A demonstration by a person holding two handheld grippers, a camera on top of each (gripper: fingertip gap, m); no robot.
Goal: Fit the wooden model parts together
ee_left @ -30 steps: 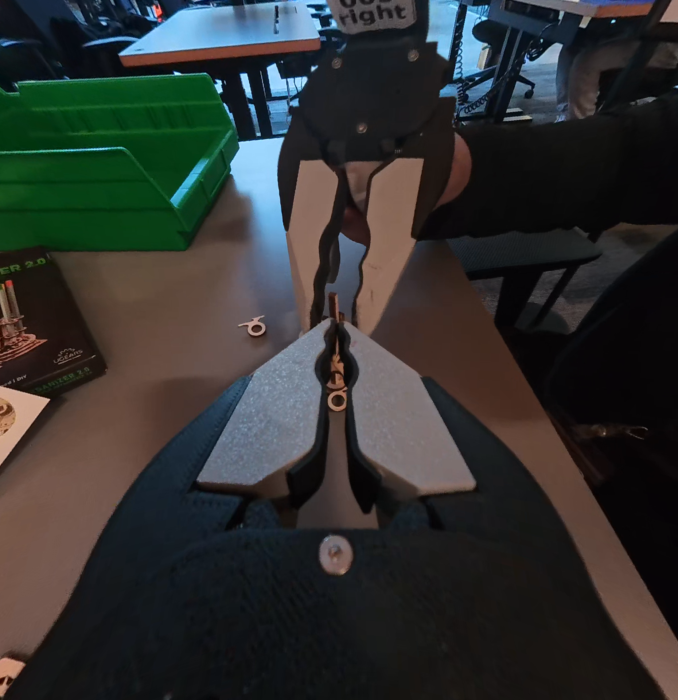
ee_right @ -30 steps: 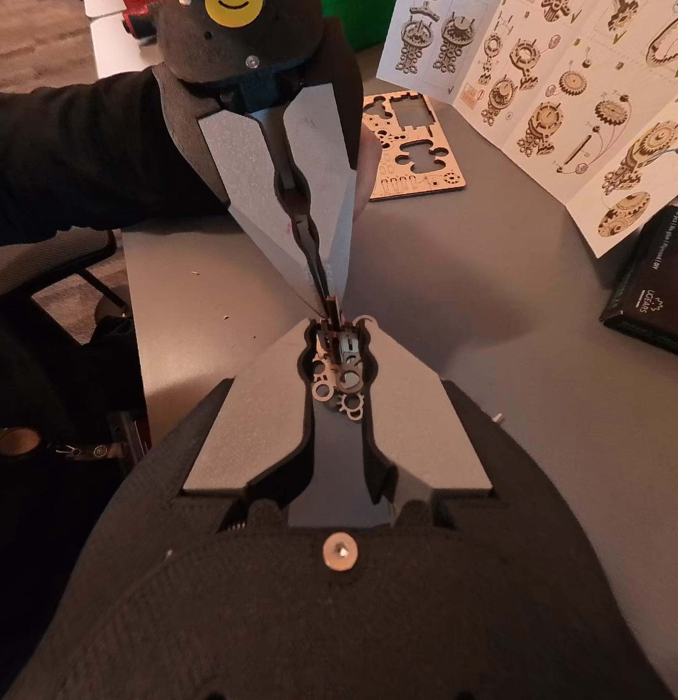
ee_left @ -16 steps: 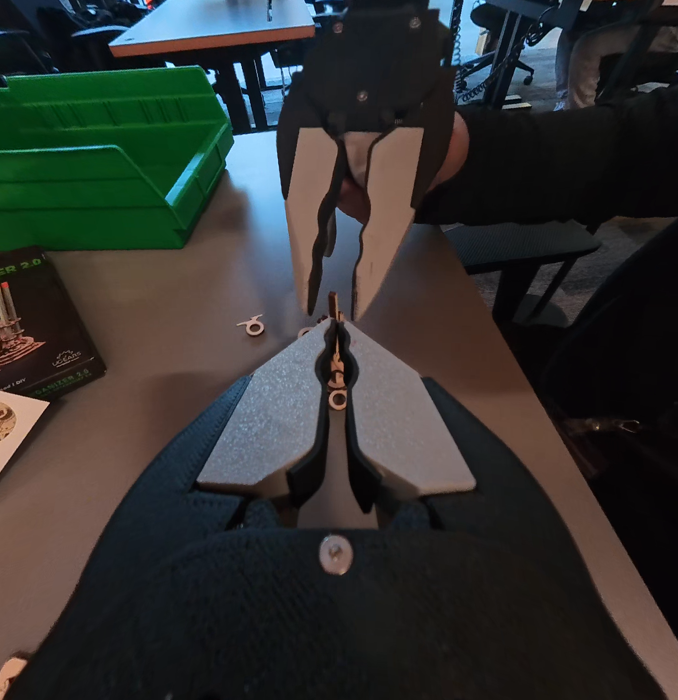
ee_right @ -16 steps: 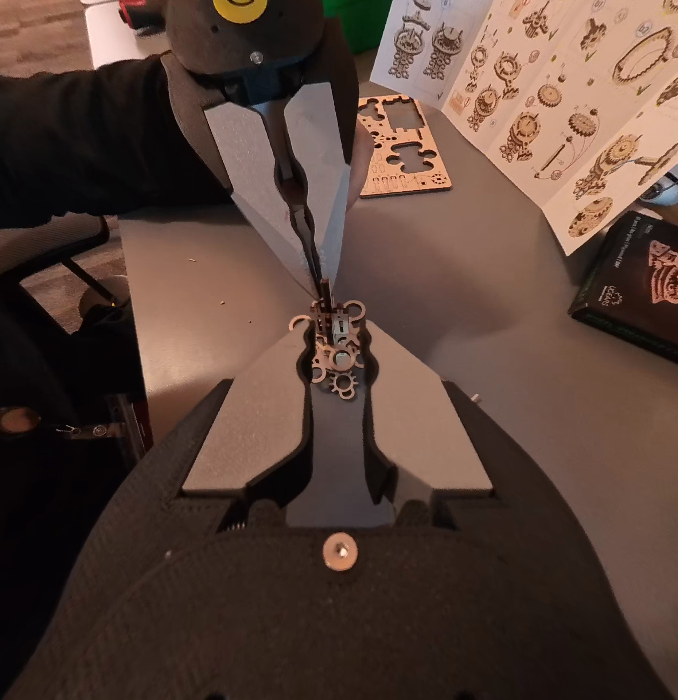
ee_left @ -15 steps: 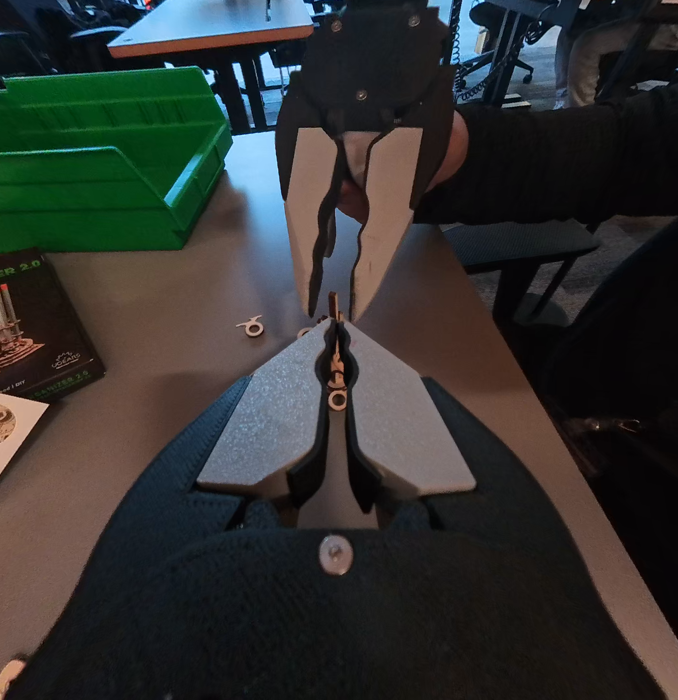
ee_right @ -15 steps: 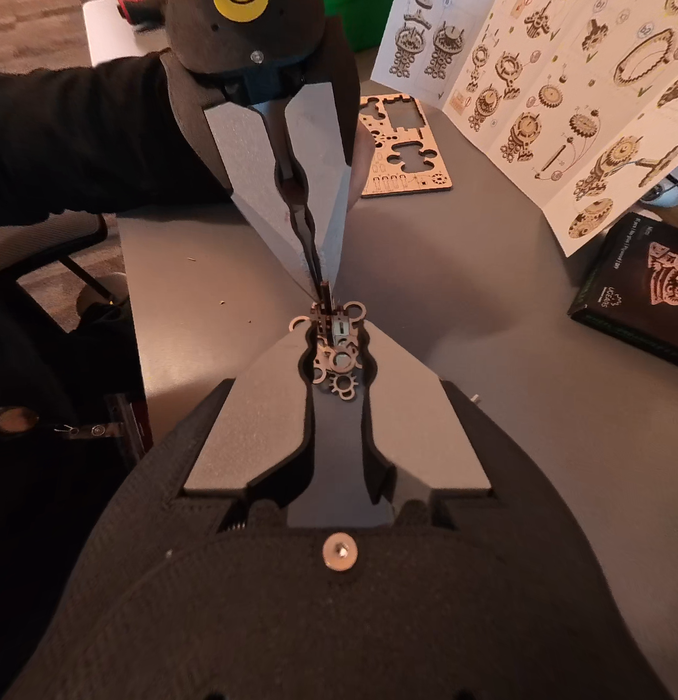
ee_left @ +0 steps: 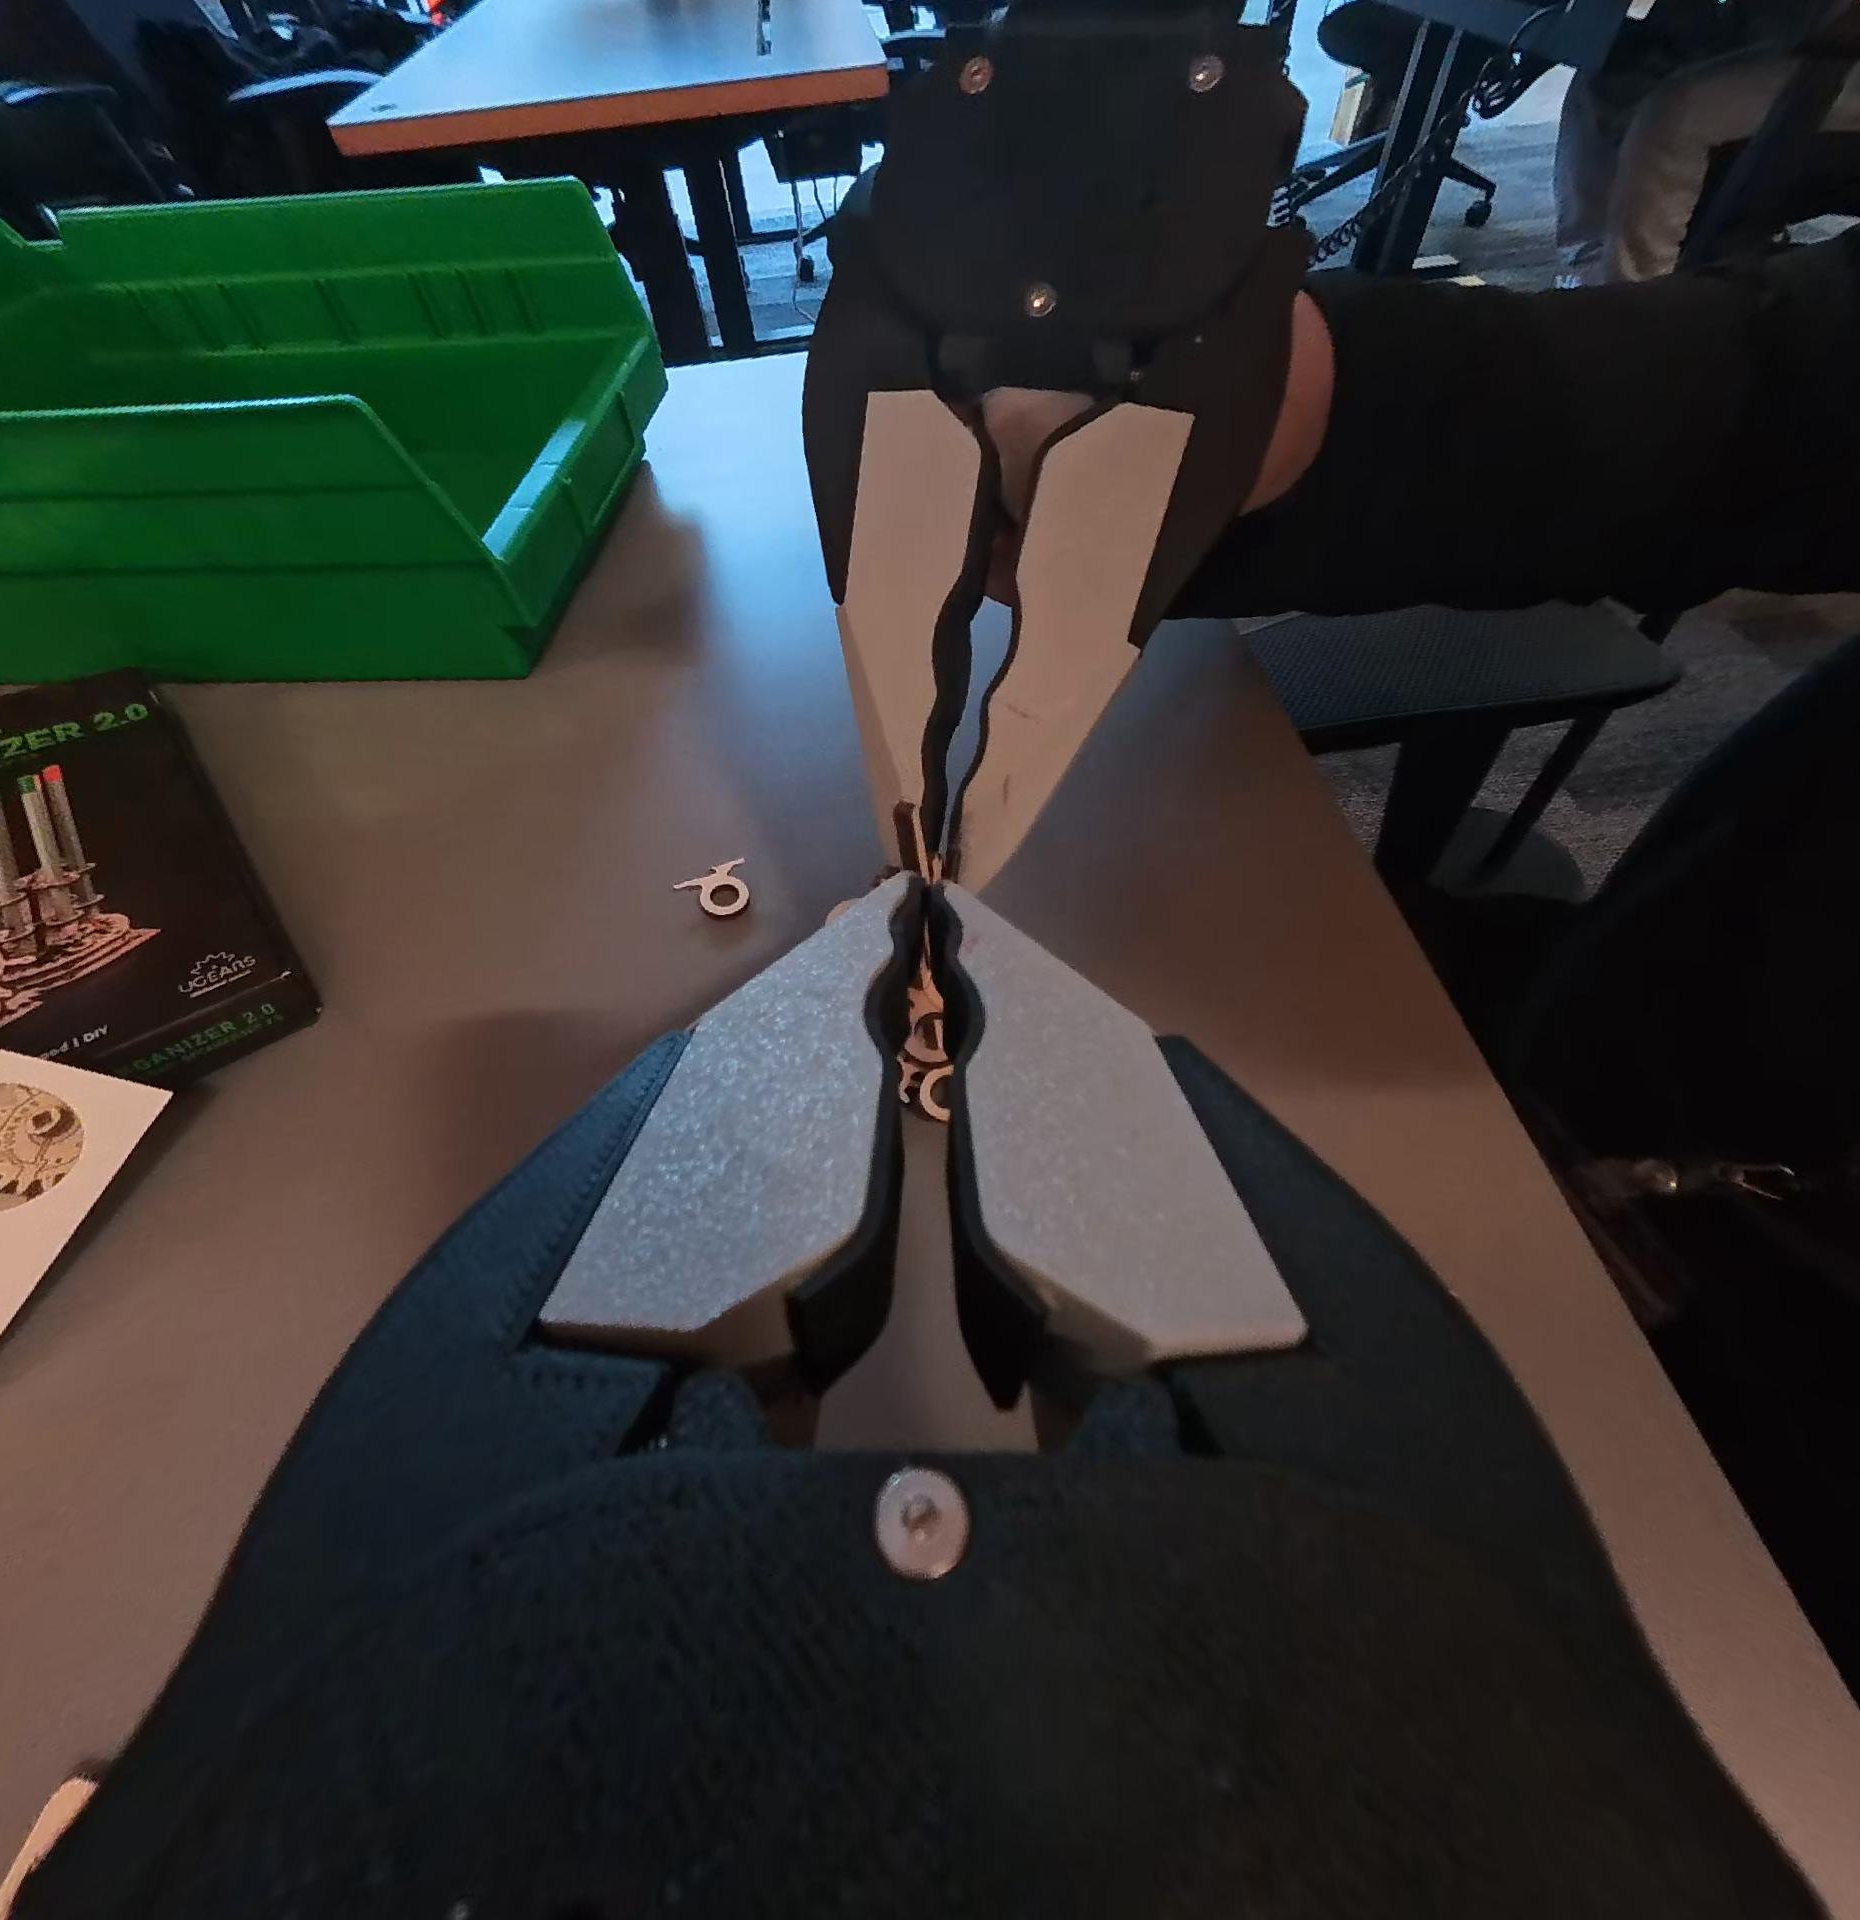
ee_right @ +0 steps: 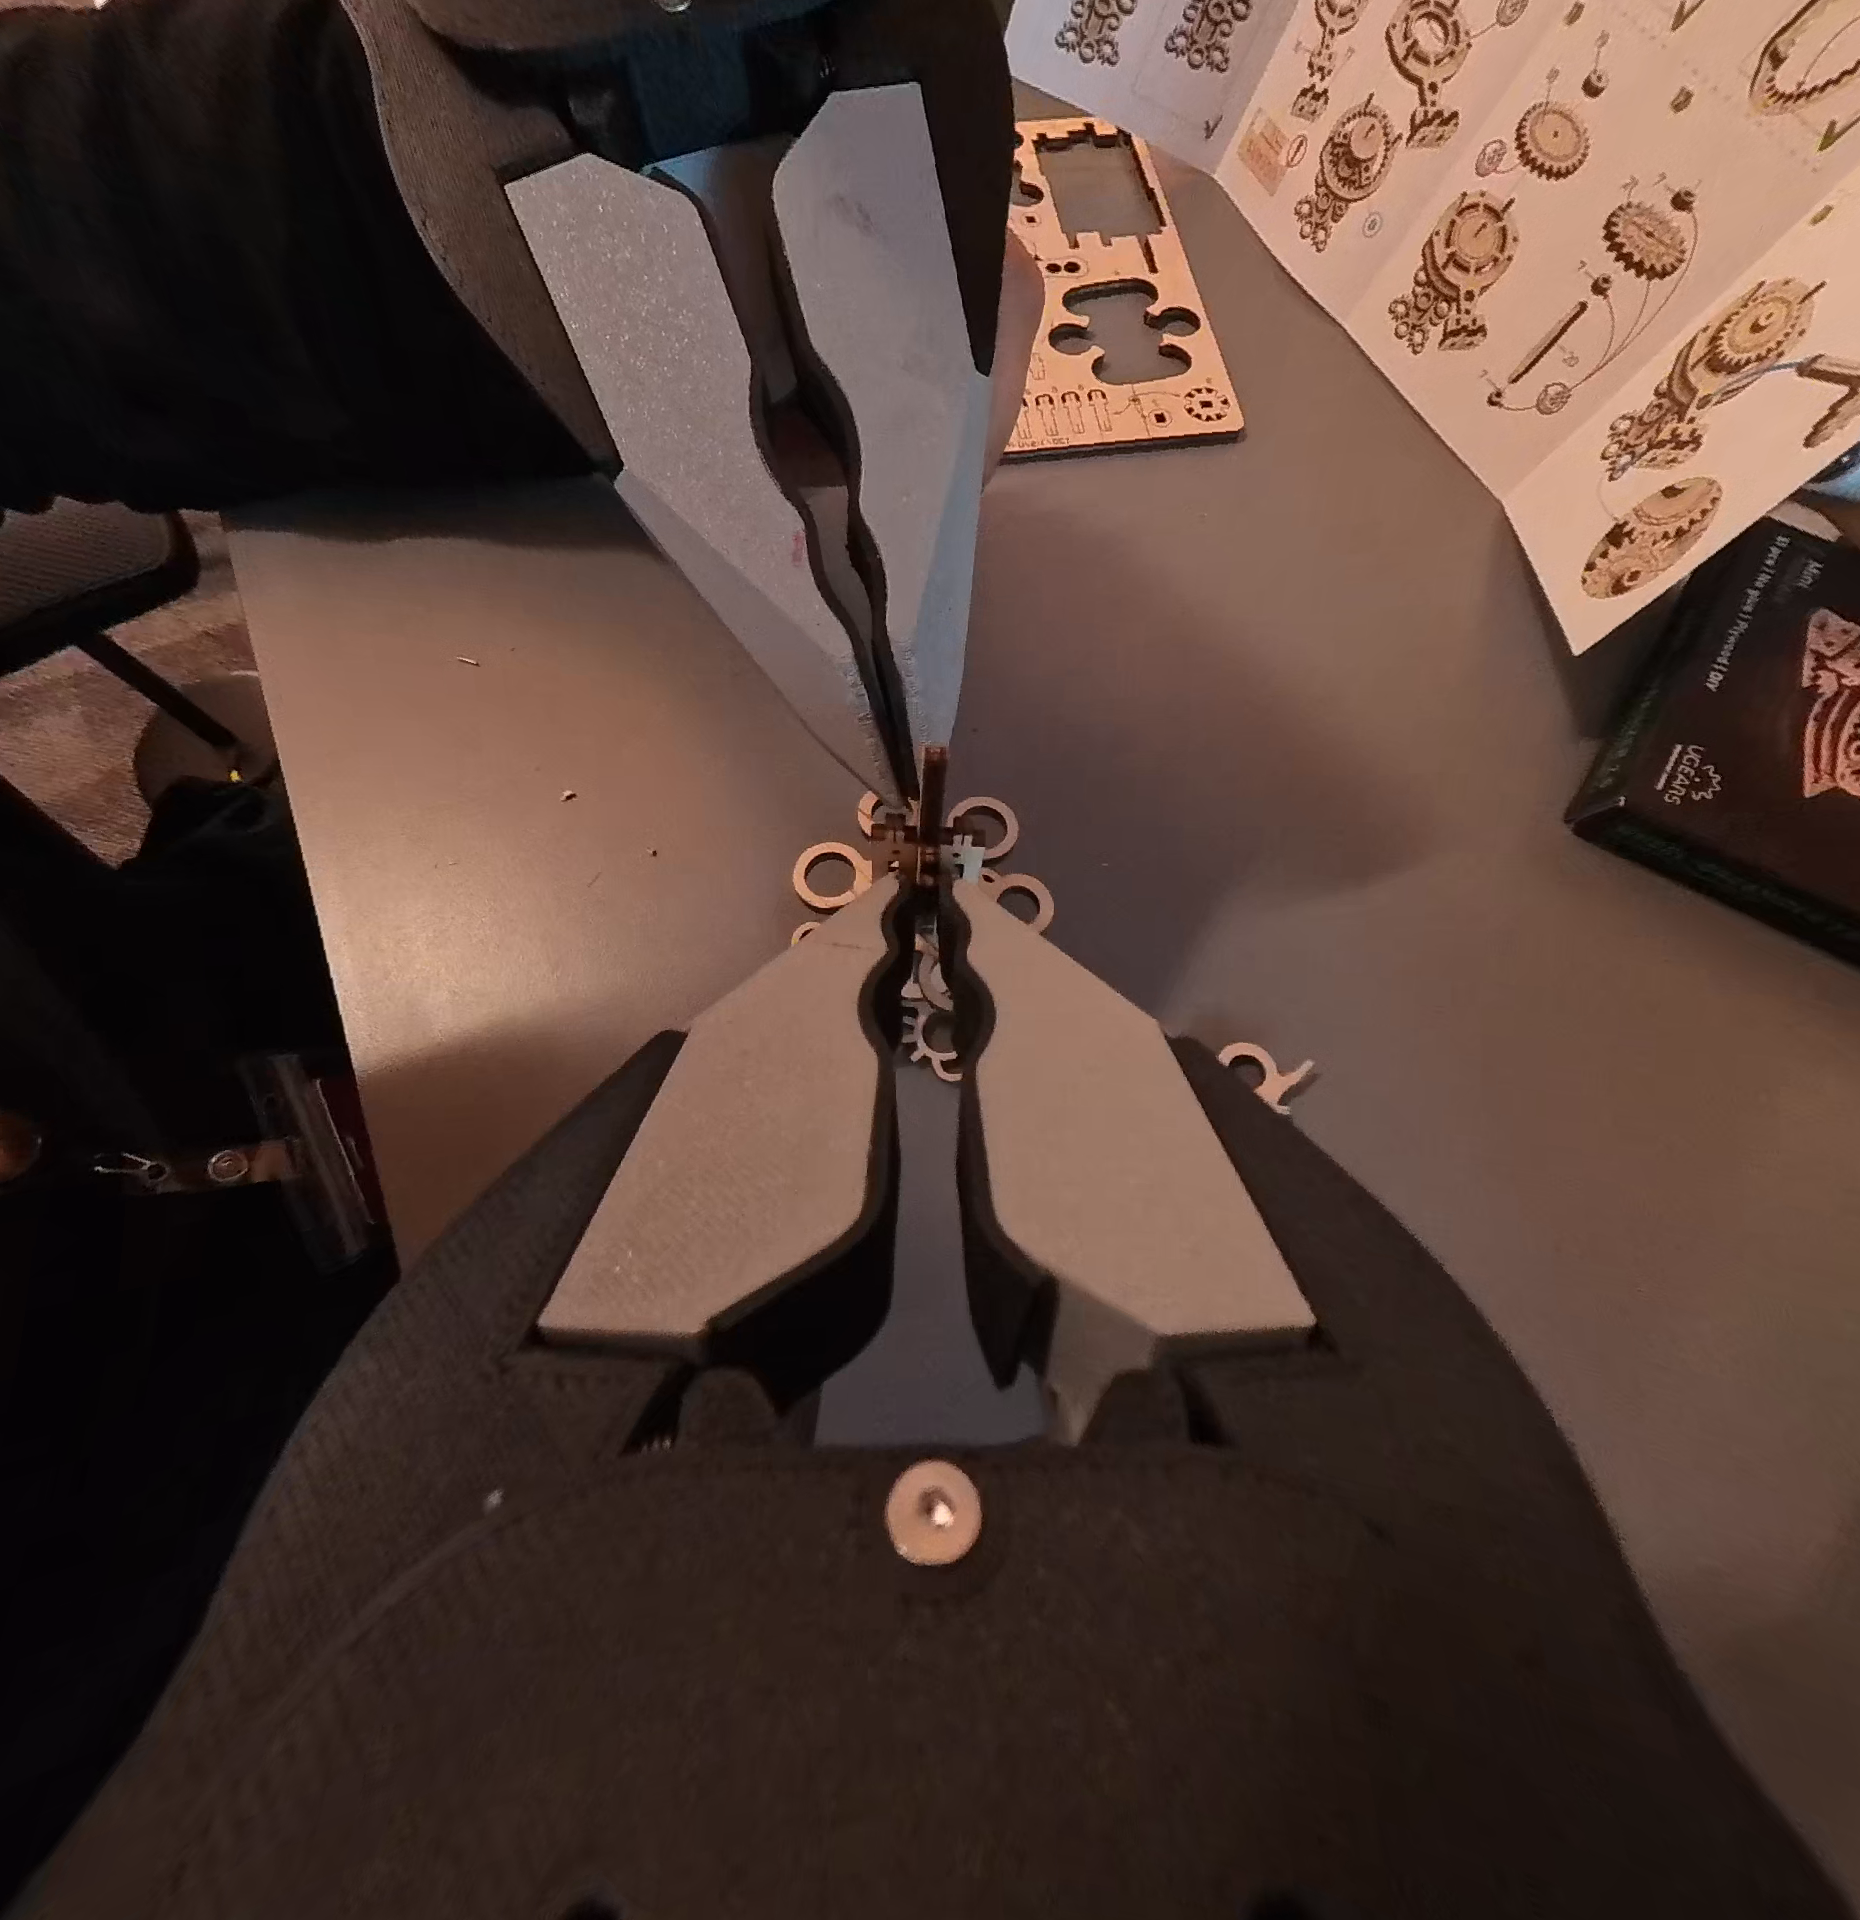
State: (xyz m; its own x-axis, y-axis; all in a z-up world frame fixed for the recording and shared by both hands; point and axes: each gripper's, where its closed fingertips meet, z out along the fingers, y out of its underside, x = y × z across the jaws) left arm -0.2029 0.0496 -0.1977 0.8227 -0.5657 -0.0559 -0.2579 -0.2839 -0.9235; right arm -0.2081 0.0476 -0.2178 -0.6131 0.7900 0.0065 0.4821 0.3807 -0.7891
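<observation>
The wooden assembly (ee_right: 926, 862), a cluster of ringed plywood pieces crossed by a dark upright strip (ee_right: 934, 795), hangs just above the surface (ee_right: 1269, 727), pinched by both tools tip to tip. The right tool (ee_right: 924, 904) is clamped on its near side; the left tool (ee_left: 921, 899) is pressed together on it from 12 o'clock in the right view. The strip looks partly seated. A loose ring piece (ee_left: 720, 891) at 10 o'clock in the left view suggests fitting remains.

Both tools, left (ee_left: 921, 899) & right (ee_right: 921, 894), clamped shut, tips meeting nose-to-nose.
</observation>
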